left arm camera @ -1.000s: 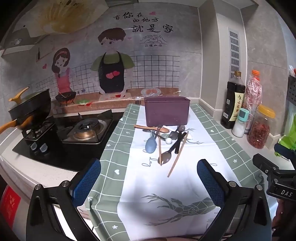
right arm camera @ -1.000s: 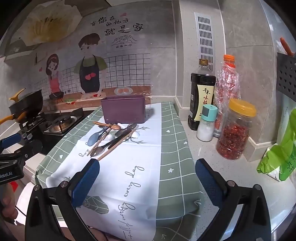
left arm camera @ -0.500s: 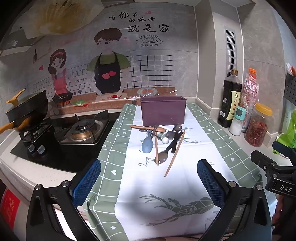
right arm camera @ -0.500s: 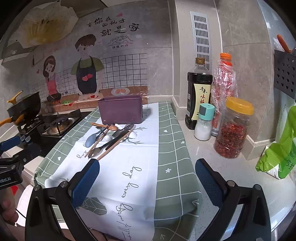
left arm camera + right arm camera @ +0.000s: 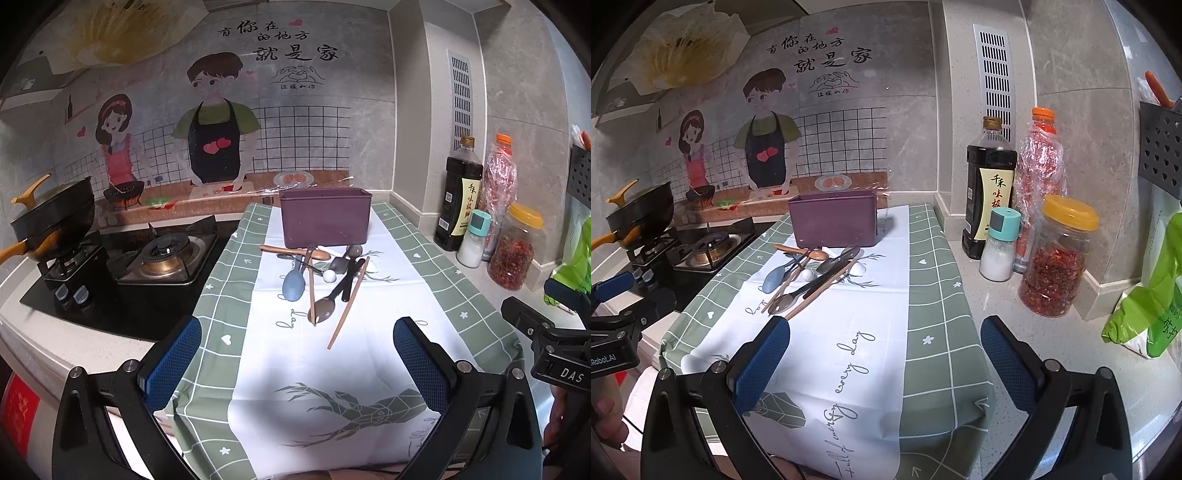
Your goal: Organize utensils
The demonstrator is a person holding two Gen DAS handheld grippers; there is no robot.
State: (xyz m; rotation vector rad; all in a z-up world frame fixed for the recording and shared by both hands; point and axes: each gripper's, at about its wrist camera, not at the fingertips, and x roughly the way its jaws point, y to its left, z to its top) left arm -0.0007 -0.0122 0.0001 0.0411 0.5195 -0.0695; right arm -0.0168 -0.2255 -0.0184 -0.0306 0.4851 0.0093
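Kitchen tabletop (image 5: 461,291) of pale stone runs along a wall with a cartoon mural, covered down the middle by a green-and-white cloth (image 5: 332,362). At its far end stands a purple bin (image 5: 325,218), and just in front of it lies a loose heap of utensils (image 5: 321,280): a blue spoon (image 5: 294,286), a wooden spoon (image 5: 295,252), a dark spoon (image 5: 325,306), chopsticks (image 5: 348,304) and a few smaller pieces, several crossing one another. None is in the bin as far as can be seen.

Over the last second both cameras have shifted only slightly; the heap sits a little higher and farther in the left view, so the left tool (image 5: 297,354) has drawn back or tilted rather than closed in. The heap itself has not moved. That suggests the sorting has not begun, and the person is likely lining up a first pick.

Both tools hang over the near end of the cloth, well apart from the heap. The left tool's jaws are spread wide with nothing between them; the right tool (image 5: 884,350) is likewise wide and empty.

To the left is a gas hob (image 5: 162,254) with a wok (image 5: 55,218); to the right stand a sauce bottle (image 5: 988,188), a salt shaker (image 5: 999,245) and a chilli jar (image 5: 1056,258).
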